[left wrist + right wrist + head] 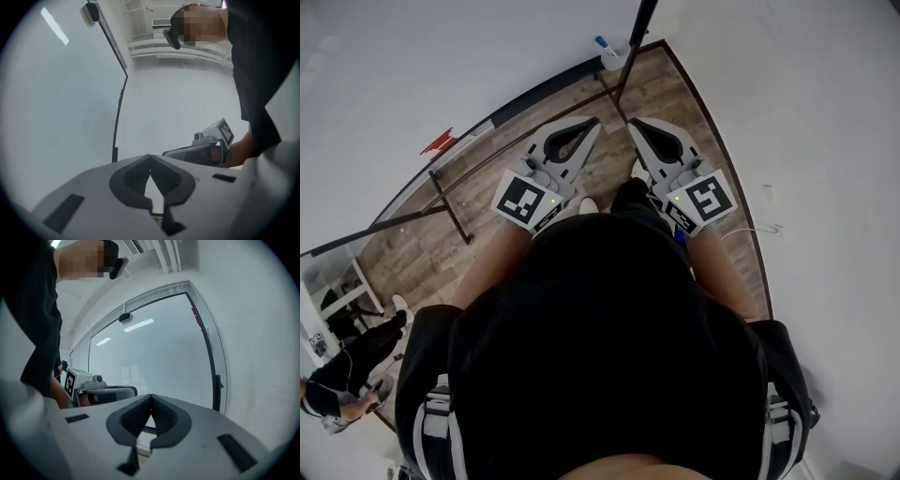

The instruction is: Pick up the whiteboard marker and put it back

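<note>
My left gripper [593,122] and right gripper [635,124] are both closed with nothing between the jaws. They sit side by side at the centre of the head view, above the wooden floor [422,244]. What looks like the blue-capped marker [601,42] sits in a white holder [614,58] at top centre, well apart from both.

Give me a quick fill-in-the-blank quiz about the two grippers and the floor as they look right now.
1. The jaws of the left gripper are ____.
2. Between the jaws of the right gripper there is ____.
3. The floor under the person is made of ____ planks.

Missing words: shut; nothing; wooden
</note>
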A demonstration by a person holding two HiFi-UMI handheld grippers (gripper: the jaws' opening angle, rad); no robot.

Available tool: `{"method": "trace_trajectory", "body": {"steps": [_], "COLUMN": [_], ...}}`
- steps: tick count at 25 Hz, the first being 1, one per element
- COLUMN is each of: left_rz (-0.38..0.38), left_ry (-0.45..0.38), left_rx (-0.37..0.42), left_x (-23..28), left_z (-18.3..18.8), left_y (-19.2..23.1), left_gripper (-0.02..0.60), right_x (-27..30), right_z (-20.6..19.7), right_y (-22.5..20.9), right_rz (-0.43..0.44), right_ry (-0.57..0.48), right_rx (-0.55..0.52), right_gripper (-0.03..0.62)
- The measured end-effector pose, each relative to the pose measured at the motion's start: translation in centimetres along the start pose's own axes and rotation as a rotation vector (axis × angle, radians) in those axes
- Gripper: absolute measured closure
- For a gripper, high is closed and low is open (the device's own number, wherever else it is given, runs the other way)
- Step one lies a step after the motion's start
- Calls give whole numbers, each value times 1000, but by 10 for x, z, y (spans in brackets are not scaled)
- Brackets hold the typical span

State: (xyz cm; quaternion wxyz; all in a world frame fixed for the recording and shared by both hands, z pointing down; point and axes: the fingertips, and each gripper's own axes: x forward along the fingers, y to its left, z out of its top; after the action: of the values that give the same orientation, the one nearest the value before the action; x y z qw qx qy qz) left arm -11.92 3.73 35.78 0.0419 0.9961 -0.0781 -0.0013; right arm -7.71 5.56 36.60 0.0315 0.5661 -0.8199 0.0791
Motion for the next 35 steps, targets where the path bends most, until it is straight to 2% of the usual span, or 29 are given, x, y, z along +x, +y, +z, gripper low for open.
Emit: {"method": "trace_trajectory", "body": {"steps": [10, 20, 35], "left_rz": [59, 149, 306], "left_ry": [14, 19, 28], "left_rx": [-1, 19, -4], "left_x": [45, 96, 161], "left_z": [0, 4, 4], "left_y": [34, 64, 88], "left_gripper": [578, 578, 578], "right_x": [27, 50, 71], "right_z": [5, 14, 6], "right_y": [-61, -118, -188], "right_rz": [38, 134, 314], "right_ry": [12, 16, 51], "right_rx": [5, 0, 3], "right_gripper": [597, 597, 597]}}
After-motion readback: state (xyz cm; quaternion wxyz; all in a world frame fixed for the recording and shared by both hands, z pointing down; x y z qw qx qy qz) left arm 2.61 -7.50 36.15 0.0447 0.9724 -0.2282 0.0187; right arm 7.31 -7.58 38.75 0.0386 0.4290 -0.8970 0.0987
